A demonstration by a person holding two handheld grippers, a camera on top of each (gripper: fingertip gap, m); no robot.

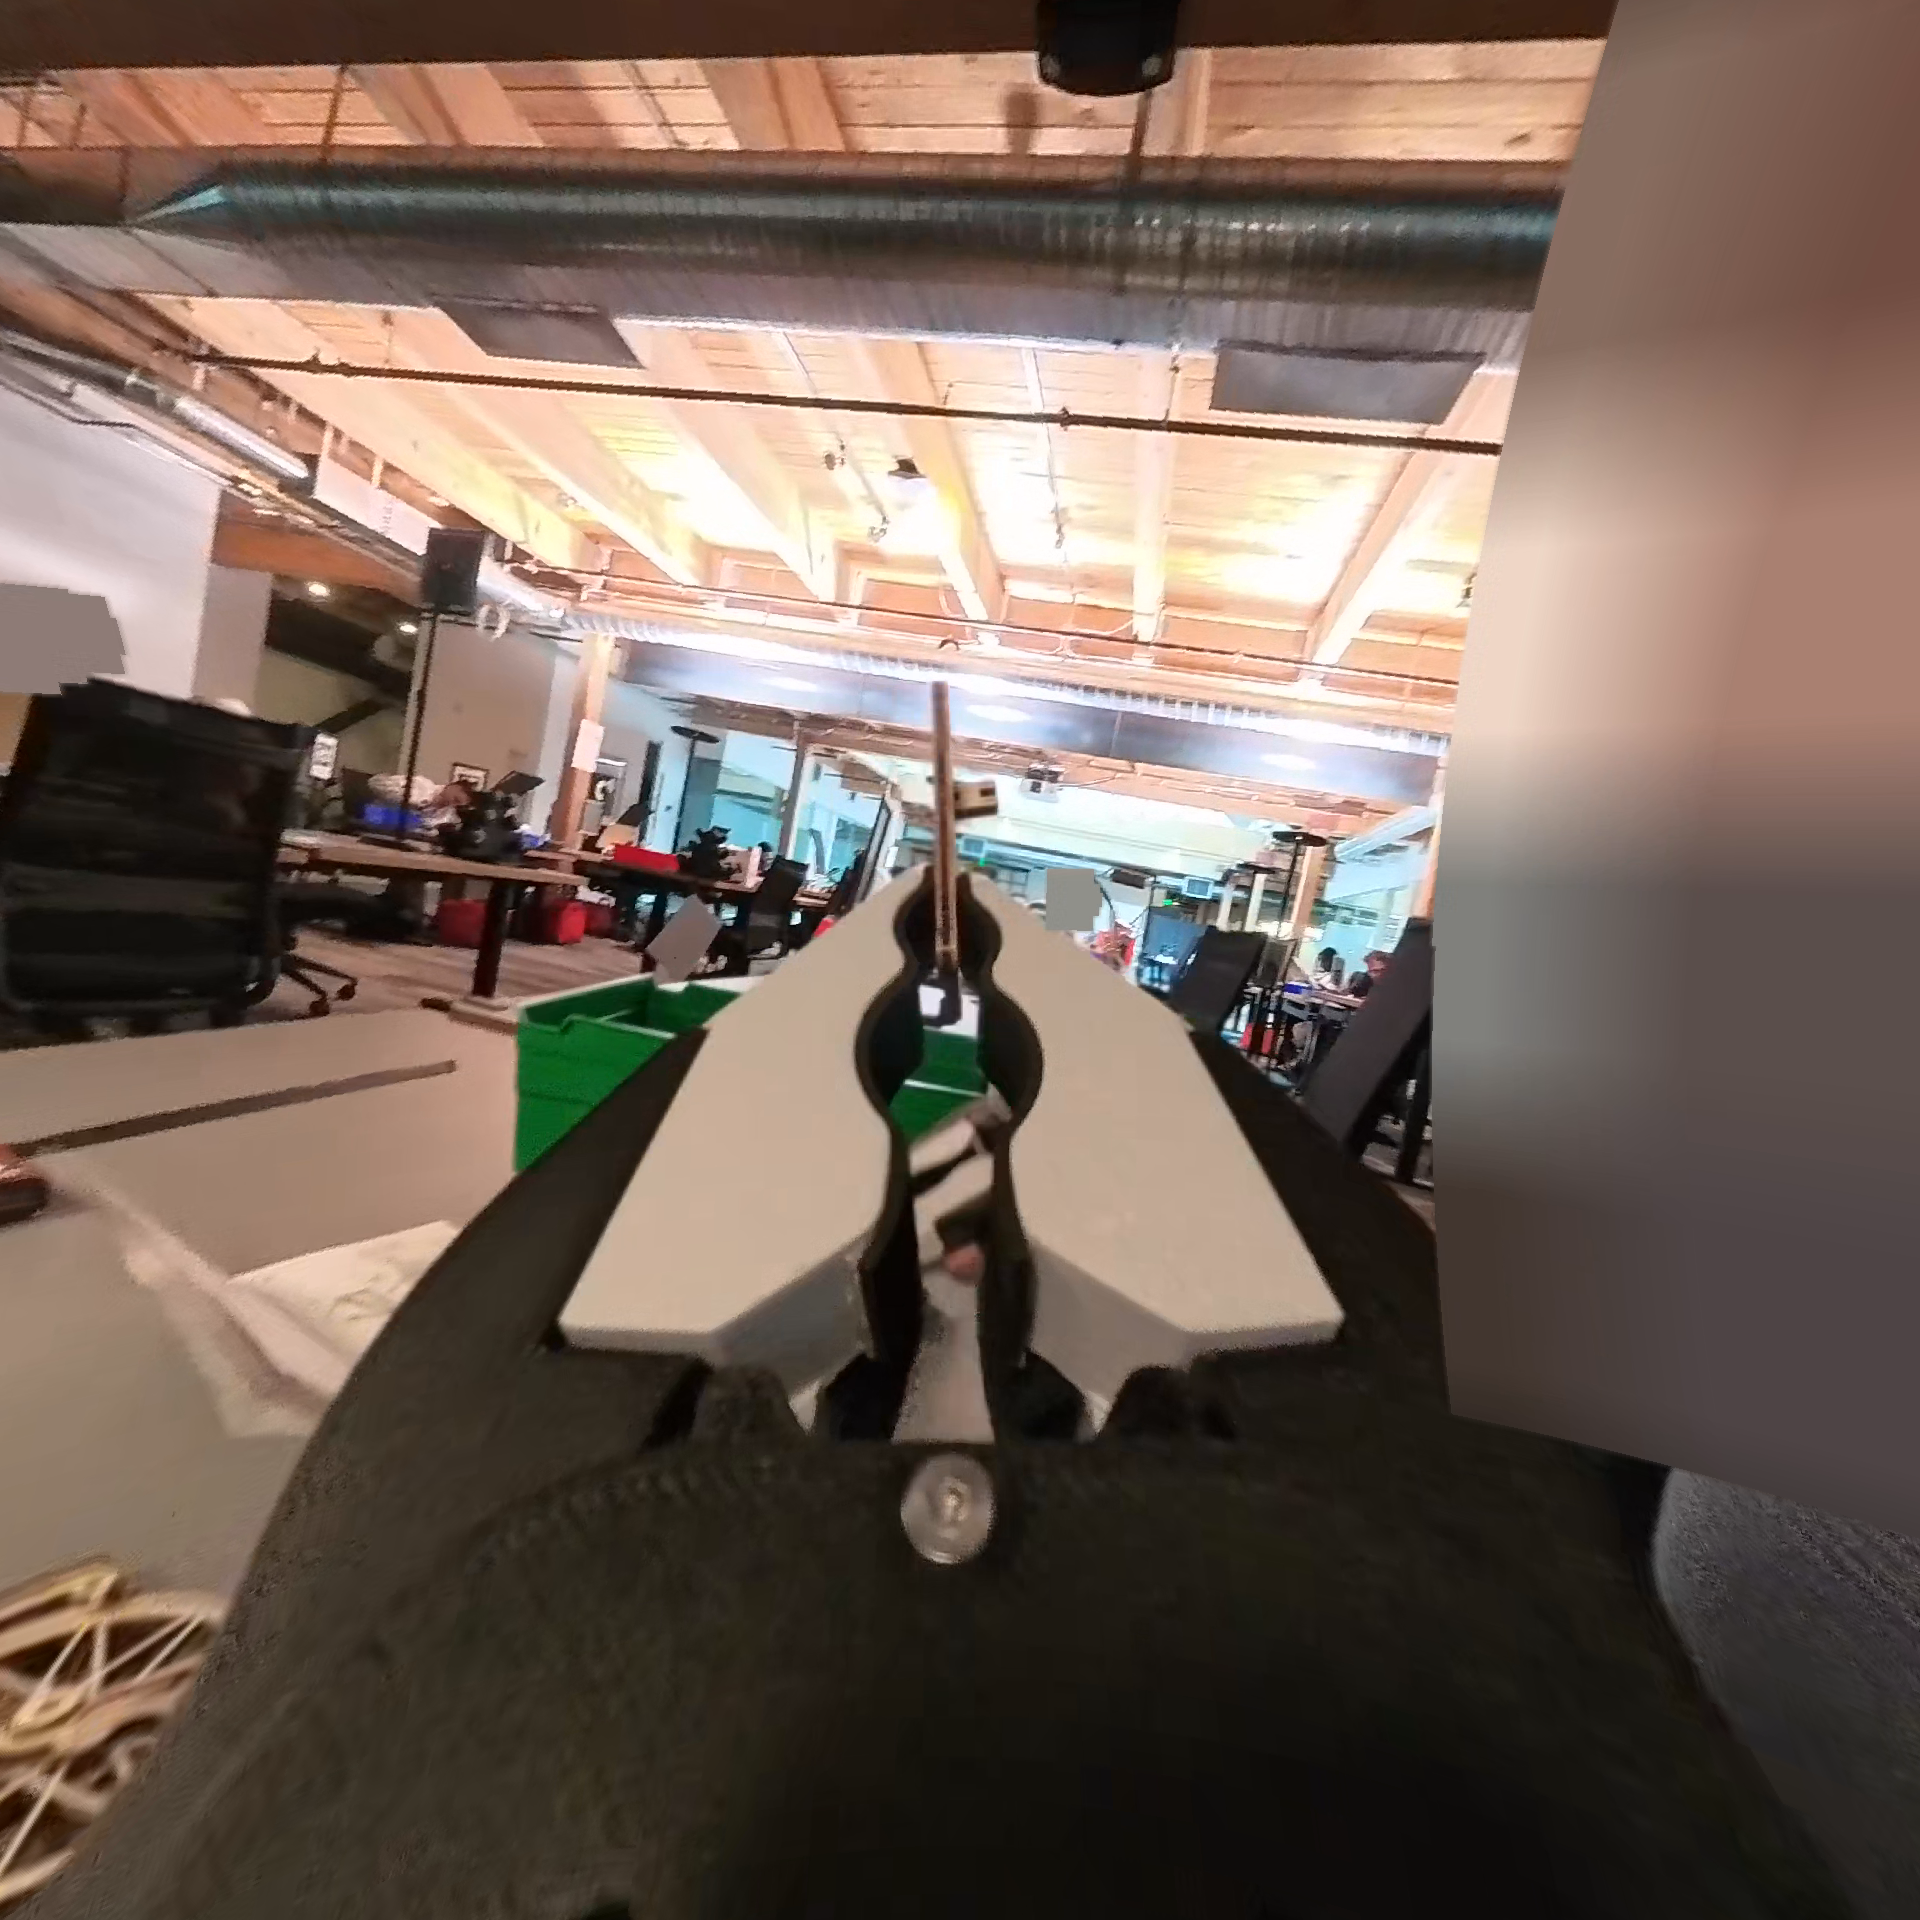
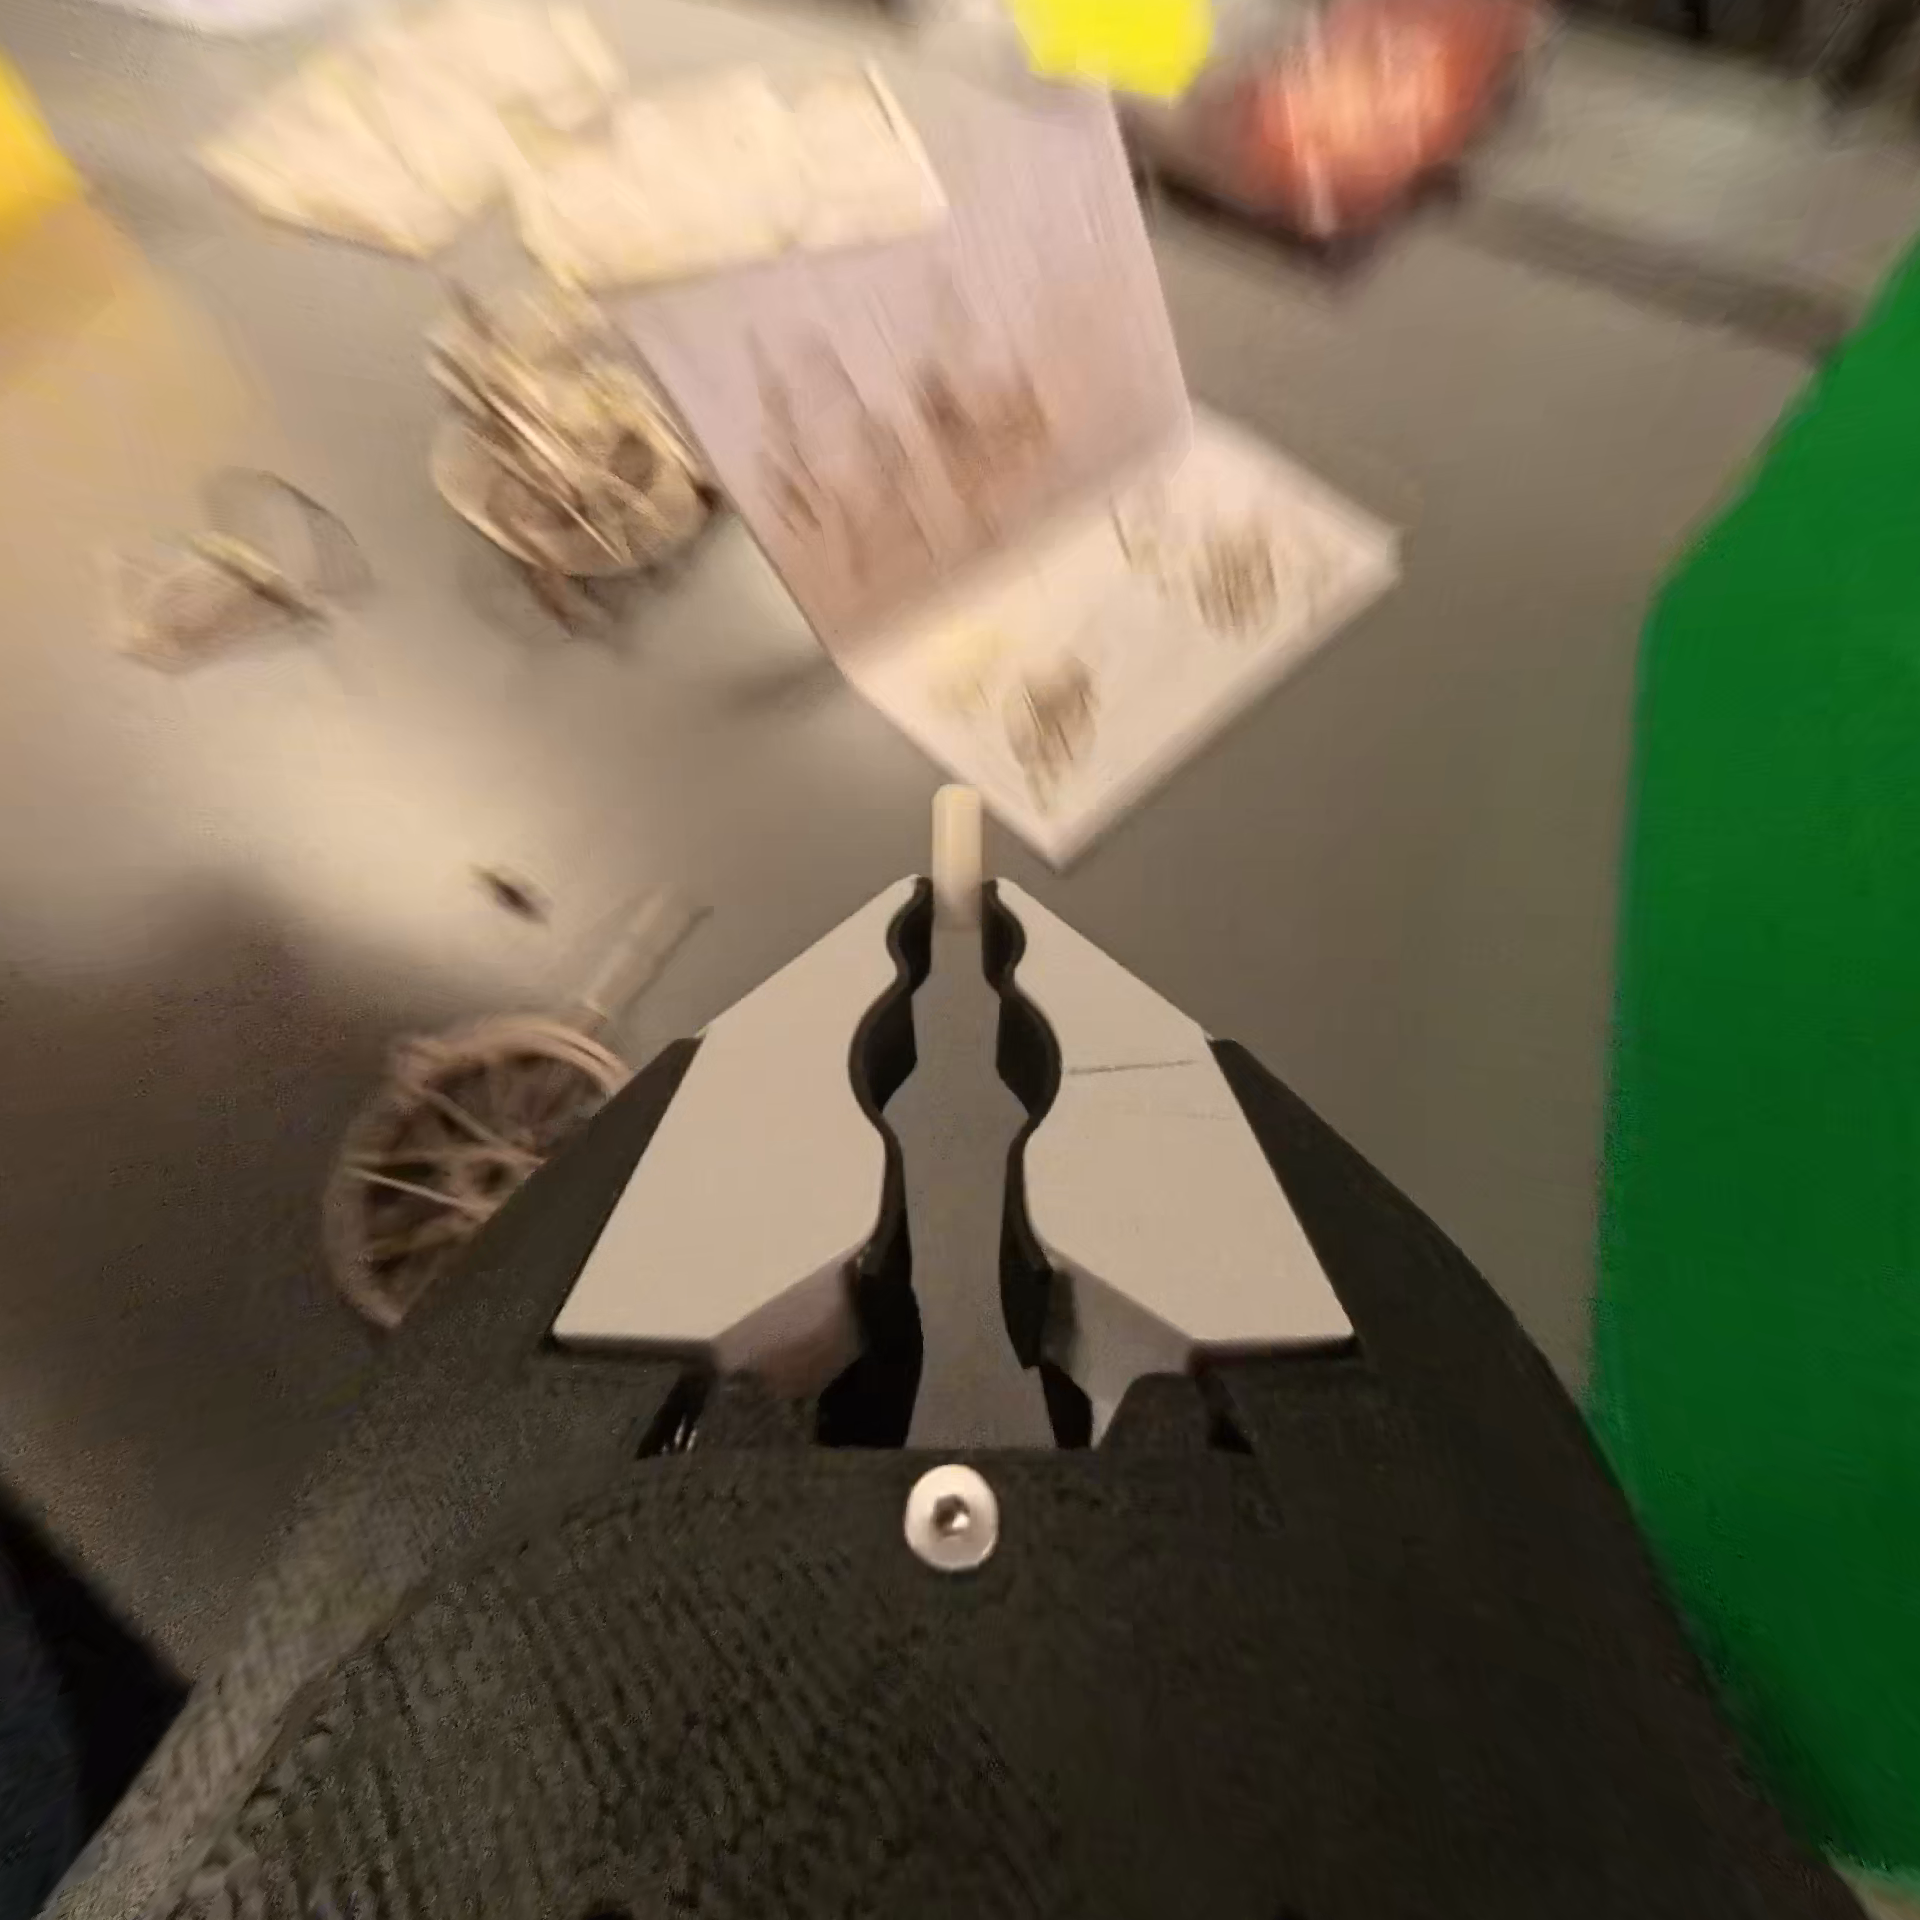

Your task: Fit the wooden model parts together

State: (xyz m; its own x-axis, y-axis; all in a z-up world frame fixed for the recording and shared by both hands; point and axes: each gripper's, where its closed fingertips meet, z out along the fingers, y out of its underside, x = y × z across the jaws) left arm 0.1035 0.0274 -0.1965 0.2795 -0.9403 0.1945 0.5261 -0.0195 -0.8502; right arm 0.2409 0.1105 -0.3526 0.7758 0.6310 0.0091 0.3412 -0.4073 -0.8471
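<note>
My left gripper point(image 1: 948, 896) is shut on a thin flat wooden part point(image 1: 943, 790), seen edge-on, which sticks up past the fingertips; it is raised and points level across the room. My right gripper point(image 2: 956, 896) is shut on a short pale wooden peg point(image 2: 954, 857) that juts out from the fingertips, above the grey table point(image 2: 1351, 987). Below it lie a spoked wooden wheel point(image 2: 457, 1143), a round wooden assembly point(image 2: 566, 478) and a smaller wooden piece point(image 2: 223, 577). The right wrist view is motion-blurred.
An open instruction booklet point(image 2: 1039, 499) lies just ahead of the peg. A green bin stands at the right point(image 2: 1766, 831) and shows in the left wrist view point(image 1: 592, 1060). Pale part sheets point(image 2: 468, 145), a yellow object point(image 2: 1117, 36) and a wooden wheel point(image 1: 73, 1683) lie around. One gripper's finger ends stand about 25 cm off the other's. My right gripper's tips are some 12 cm from the spoked wooden wheel point(image 2: 457, 1143).
</note>
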